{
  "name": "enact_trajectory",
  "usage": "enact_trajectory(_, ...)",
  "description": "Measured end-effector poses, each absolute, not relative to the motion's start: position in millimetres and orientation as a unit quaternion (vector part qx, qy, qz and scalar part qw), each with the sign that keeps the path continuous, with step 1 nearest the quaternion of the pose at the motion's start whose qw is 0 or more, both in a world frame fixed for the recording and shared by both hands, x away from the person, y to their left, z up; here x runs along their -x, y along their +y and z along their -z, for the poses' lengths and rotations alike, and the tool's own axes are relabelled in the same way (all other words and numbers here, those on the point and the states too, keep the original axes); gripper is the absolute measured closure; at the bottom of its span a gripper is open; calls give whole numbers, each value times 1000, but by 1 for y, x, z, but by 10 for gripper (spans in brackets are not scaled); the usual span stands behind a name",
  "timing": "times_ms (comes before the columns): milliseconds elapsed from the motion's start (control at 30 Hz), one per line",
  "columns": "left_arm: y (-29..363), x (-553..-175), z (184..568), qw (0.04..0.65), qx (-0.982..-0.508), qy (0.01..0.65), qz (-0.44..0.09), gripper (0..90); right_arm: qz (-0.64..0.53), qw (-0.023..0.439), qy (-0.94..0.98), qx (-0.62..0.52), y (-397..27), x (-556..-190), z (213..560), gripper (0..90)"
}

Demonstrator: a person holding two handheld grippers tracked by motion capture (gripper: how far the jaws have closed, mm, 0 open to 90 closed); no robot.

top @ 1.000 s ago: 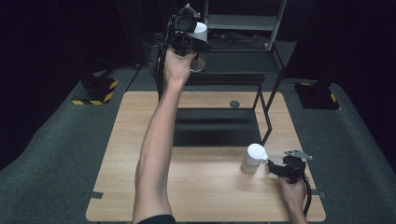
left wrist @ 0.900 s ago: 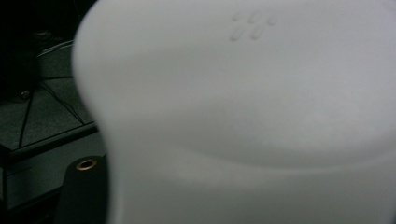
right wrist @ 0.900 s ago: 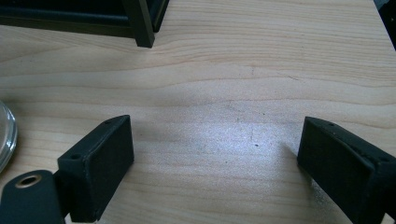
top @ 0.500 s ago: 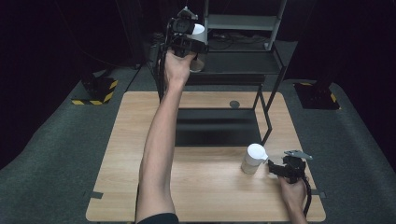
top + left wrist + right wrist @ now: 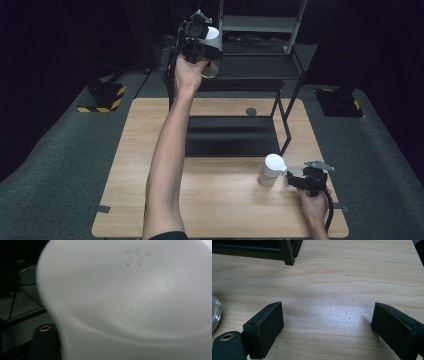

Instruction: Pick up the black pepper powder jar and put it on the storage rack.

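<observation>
pale wooden table [image 5: 220, 200], black shelf rack [image 5: 260, 75], dark grey floor [image 5: 60, 165]

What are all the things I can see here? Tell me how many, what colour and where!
white container: 2, white; one held up in the left tool over the shelf rack, one standing on the table near the right tool.
table: 1, light wood; middle of the room.
shelf rack: 1, black frame with dark shelves; on the far part of the table.
round disc: 1, grey; on the table by the rack's far leg.
floor stands: 2, black with yellow-black stripes; one left, one right of the table.
left tool: 1, black; raised, its jaws have just been opening slightly, container between them.
right tool: 1, black; on the table, open, nothing between the jaws.
forearms: 2; left, right.
</observation>
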State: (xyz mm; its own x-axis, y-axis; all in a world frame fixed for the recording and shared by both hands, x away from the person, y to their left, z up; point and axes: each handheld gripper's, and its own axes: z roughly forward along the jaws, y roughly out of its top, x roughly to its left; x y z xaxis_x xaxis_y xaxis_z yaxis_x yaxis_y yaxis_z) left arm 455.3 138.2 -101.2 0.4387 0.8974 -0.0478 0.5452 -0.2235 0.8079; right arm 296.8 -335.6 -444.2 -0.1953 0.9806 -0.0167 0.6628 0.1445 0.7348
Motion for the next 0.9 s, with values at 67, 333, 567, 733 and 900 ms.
enact_trajectory(67, 139, -454, 102, 400, -750, 476, -224, 196, -305, 260, 710, -579, -335, -297, 444, 100)
enact_trajectory(333, 137, -444, 102, 399, -753, 466, -237, 54, -305, 260, 709, -580, -335, -297, 444, 99)
enact_trajectory(567, 147, -430, 104, 414, -747, 466, -231, 26, -305, 260, 709, -580, -335, -297, 444, 99)
enact_trajectory(733, 155, -409, 109, 426, -740, 461, -240, 35, -305, 260, 709, -580, -335, -297, 444, 99)
enact_trajectory(900, 159, -398, 115, 429, -743, 455, -239, 40, -305, 260, 709, -580, -335, -297, 444, 99)
